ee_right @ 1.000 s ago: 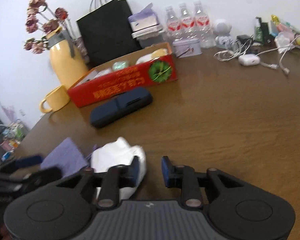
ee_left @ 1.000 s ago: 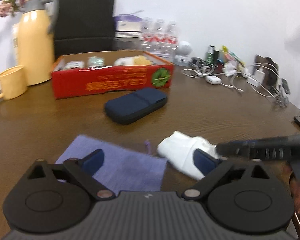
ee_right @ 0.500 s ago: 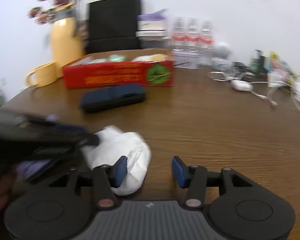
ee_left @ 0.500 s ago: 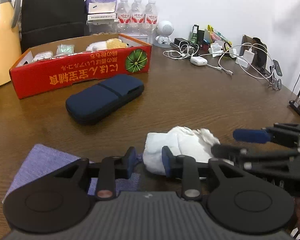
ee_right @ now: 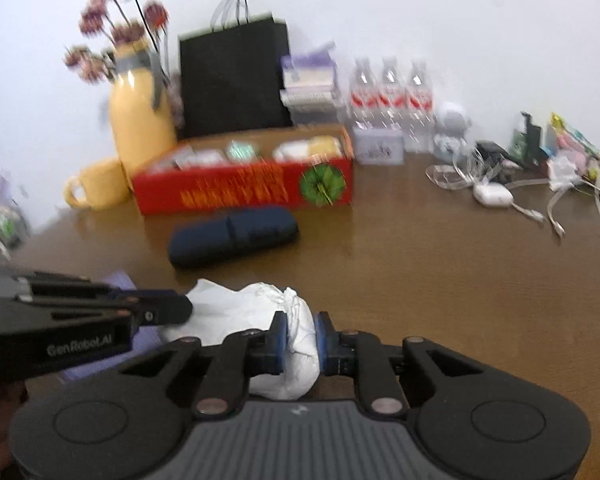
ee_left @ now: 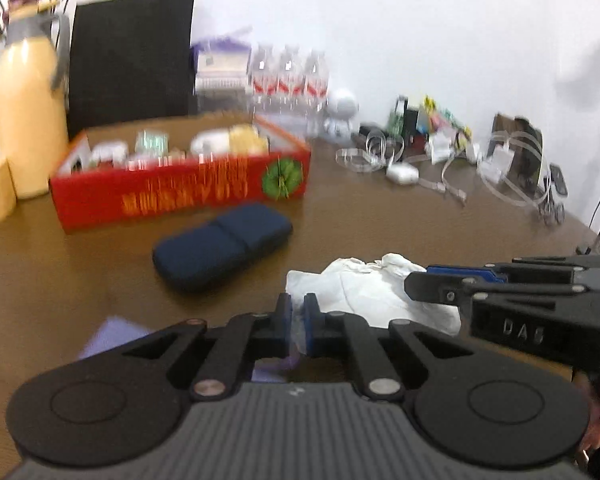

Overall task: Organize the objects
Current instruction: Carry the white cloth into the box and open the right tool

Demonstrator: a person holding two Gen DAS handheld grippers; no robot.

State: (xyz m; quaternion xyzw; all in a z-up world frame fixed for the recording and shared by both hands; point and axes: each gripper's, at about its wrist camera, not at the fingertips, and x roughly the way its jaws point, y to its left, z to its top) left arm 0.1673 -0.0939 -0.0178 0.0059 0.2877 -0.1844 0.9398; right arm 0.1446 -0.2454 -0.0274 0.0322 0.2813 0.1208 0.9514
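Note:
A crumpled white bag (ee_left: 364, 292) lies on the brown table near the front edge, beside a purple cloth (ee_left: 112, 336). My left gripper (ee_left: 296, 320) has its jaws pinched almost together on the bag's thin left edge. My right gripper (ee_right: 300, 336) is closing, and its blue pads (ee_right: 278, 338) press on the bunched right end of the white bag (ee_right: 236, 312). Each gripper shows in the other's view: the right gripper (ee_left: 452, 284) comes in from the right, and the left gripper (ee_right: 168, 312) from the left. The cloth is partly hidden under the left gripper.
A navy zip case (ee_left: 224, 248) lies just beyond the bag. Behind it stands a red cardboard box (ee_left: 180, 188) with small items inside. A yellow flask (ee_left: 28, 108), a yellow mug (ee_right: 96, 188), a black paper bag (ee_right: 236, 76) and water bottles (ee_right: 388, 92) line the back. Cables and chargers (ee_right: 492, 192) are at the right.
The left gripper moved right from over the purple cloth to the bag's edge and closed there. The right gripper opened a little, then closed on the bag's other end.

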